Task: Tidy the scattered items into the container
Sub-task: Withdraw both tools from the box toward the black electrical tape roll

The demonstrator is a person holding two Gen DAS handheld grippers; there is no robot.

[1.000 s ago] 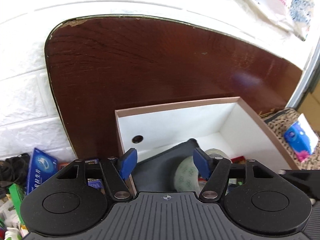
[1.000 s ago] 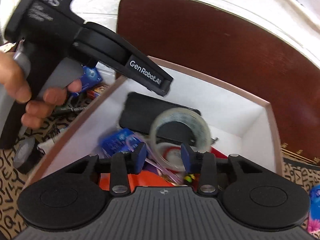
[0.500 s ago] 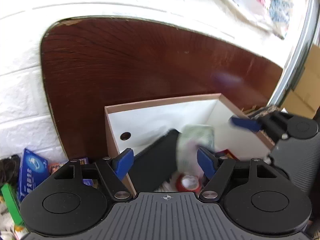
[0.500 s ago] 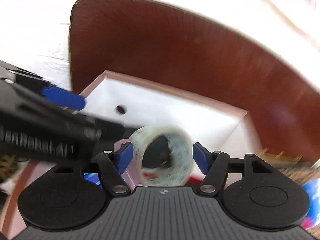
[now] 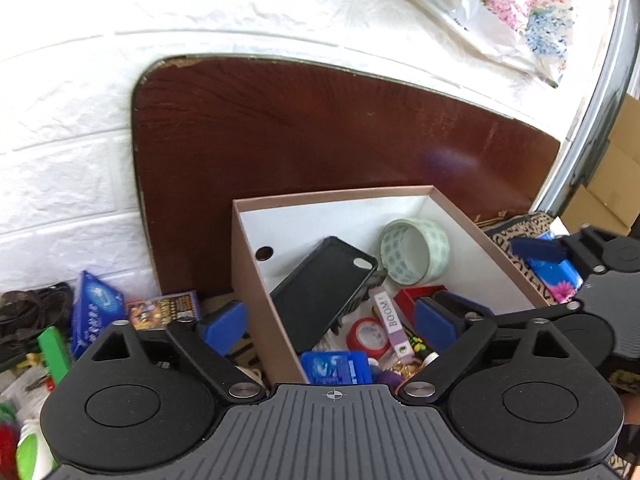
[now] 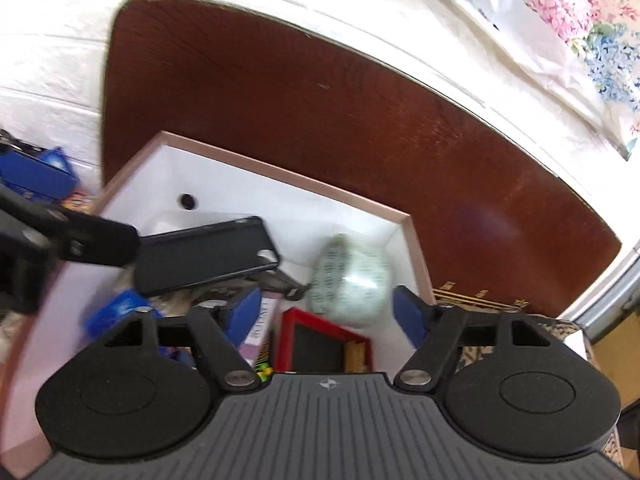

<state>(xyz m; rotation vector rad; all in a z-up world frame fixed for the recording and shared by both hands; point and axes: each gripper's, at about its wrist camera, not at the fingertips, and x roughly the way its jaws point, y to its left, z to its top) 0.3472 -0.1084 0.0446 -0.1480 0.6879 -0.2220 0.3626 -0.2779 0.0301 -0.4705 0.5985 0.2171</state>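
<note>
Dark wooden counter [image 5: 320, 136] carries the box [image 5: 256, 280], which holds tape roll [image 5: 414, 250] and phone case [image 5: 324, 288]. Both hand-held grippers, left [image 5: 330, 320] and right [image 6: 326, 312], gape empty; blue packet [image 5: 94, 312] and card box [image 5: 164, 308] remain outside.

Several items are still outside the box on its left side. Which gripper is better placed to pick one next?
Probably the left gripper: it is open and the blue packet lies close by it, outside the box. The right gripper hangs open over the box interior.

Both wrist cameras are looking down close into the box [image 5: 256, 280] [image 6: 416, 248], from left and right sides
</note>
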